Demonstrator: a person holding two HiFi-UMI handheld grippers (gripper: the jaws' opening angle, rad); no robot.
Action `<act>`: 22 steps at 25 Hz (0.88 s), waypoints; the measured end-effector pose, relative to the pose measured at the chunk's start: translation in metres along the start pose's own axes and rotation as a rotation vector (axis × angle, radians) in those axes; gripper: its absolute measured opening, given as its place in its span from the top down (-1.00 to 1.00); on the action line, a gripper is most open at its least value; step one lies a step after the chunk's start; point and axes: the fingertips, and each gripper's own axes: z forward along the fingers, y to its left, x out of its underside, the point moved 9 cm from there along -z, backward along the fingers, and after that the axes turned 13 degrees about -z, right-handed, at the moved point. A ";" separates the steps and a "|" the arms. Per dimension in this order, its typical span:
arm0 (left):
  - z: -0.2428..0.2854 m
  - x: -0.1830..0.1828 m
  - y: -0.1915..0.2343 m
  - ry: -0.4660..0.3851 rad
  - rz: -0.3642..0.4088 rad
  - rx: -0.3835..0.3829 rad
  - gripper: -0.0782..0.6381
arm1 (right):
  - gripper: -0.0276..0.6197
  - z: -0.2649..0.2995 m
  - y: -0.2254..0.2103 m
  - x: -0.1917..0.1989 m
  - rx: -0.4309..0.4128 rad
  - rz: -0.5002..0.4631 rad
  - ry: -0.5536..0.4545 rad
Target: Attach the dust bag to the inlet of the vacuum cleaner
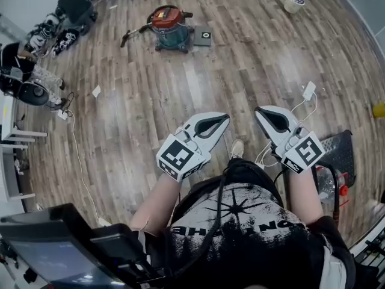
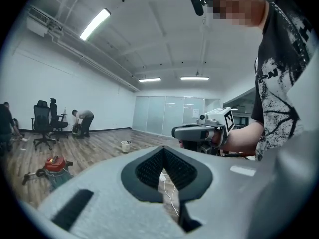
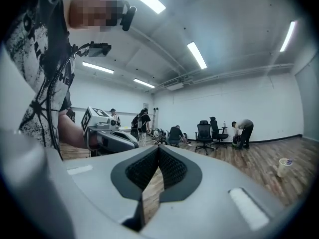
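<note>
- Head view: the vacuum cleaner (image 1: 171, 27), red lid on a teal drum, stands on the wood floor (image 1: 150, 101); a flat grey square piece (image 1: 204, 36) with a dark round centre lies just right of it; the left gripper (image 1: 224, 118) and right gripper (image 1: 258, 111) are well apart from the vacuum cleaner; each carries a black-and-white square marker (image 1: 178, 155); the shirt (image 1: 240, 221) lettering is only partly legible.
- Left gripper view: jaws pressed together, nothing between them; a white cup (image 2: 126, 146) stands well right of the vacuum cleaner (image 2: 55, 166); its print is too small to read.
- Right gripper view: jaws together, empty.
</note>
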 end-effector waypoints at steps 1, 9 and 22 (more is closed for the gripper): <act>0.015 -0.009 0.004 0.000 0.007 0.001 0.79 | 0.91 -0.002 -0.016 0.000 -0.005 -0.005 -0.003; 0.106 -0.053 0.030 -0.003 0.035 -0.020 0.79 | 0.91 -0.011 -0.110 0.014 -0.026 -0.021 -0.009; 0.174 -0.065 0.047 0.016 0.060 -0.037 0.79 | 0.91 -0.012 -0.176 0.034 -0.044 -0.010 -0.013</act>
